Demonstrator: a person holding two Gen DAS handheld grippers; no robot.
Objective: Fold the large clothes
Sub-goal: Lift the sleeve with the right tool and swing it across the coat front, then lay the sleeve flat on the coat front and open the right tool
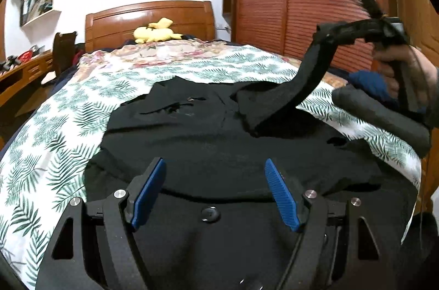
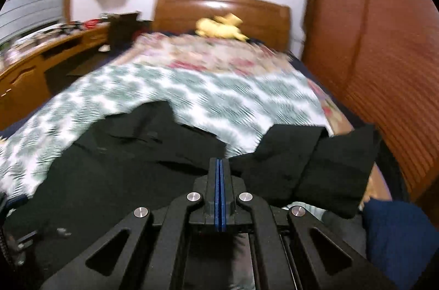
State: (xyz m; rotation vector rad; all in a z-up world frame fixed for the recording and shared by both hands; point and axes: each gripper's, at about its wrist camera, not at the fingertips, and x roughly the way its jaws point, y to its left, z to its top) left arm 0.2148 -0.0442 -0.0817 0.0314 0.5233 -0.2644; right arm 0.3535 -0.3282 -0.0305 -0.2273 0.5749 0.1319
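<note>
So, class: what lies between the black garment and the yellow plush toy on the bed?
Only bedding: leaf-print cover, then floral quilt, from black garment to yellow plush toy; left wrist view.

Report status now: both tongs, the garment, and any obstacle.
Left tongs open, low over black jacket. Right tongs shut on jacket sleeve, lifted above the bed. No obstacle visible; yellow plush toy far at headboard.

Both views low — toward headboard (image 1: pixel 149 21)

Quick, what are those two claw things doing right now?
Left gripper: open, holding nothing, above the black garment.
Right gripper: closed on the garment's sleeve, lifting it.
</note>
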